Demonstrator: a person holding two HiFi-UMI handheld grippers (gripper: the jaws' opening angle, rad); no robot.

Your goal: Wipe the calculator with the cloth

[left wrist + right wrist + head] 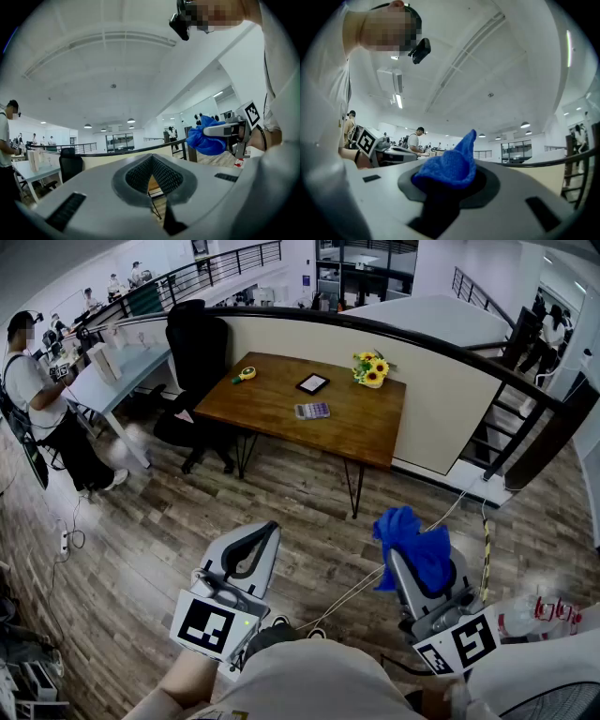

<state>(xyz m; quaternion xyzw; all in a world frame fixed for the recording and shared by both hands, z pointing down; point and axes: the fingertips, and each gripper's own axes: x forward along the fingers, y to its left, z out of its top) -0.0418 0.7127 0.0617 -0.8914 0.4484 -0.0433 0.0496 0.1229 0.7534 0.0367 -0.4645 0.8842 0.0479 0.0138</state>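
My right gripper (419, 570) clamps the cloth (410, 538), left gripper (255, 538) closed empty; a loose fold could slip before the calculator (312, 410)

Blue cloth (412, 545), brown table (272, 399), yellow flowers (372, 369), black chair (199, 343), grey-brown plank floor (141, 549)

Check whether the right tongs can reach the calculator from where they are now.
Probably not yet: the right tongs, shut on the cloth, hang short of the calculator on the wooden table. Bare floor lies between, so stepping closer should do.
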